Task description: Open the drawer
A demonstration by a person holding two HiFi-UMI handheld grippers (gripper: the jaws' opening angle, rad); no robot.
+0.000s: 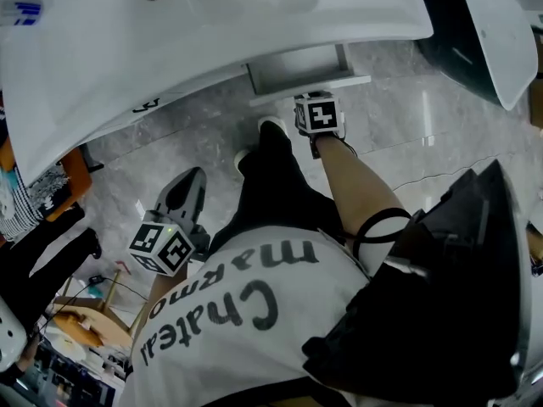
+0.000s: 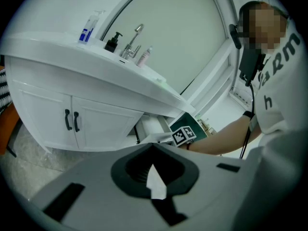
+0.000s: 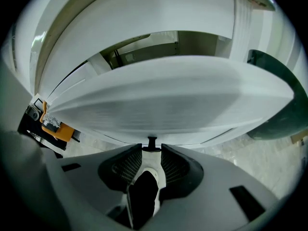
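A white drawer [image 1: 305,68] stands pulled partly out from under the white vanity counter [image 1: 212,32]. In the right gripper view its wide white front [image 3: 168,100] fills the middle, with the dark inside showing above it. A small black handle [image 3: 152,142] sits on the front's lower edge. My right gripper [image 3: 152,149] is shut on this handle, its ribbed pads [image 3: 130,165] on either side. Its marker cube [image 1: 321,114] shows just below the drawer. My left gripper [image 1: 190,183] hangs low at the left, shut and holding nothing, pointing at the floor.
Two white cabinet doors with black handles [image 2: 72,121] stand left of the drawer. A faucet [image 2: 134,36] and bottles [image 2: 88,30] are on the counter. My leg and shoe [image 1: 271,134] stand on the grey marble floor [image 1: 424,117] below the drawer. A dark green object [image 3: 276,100] lies right.
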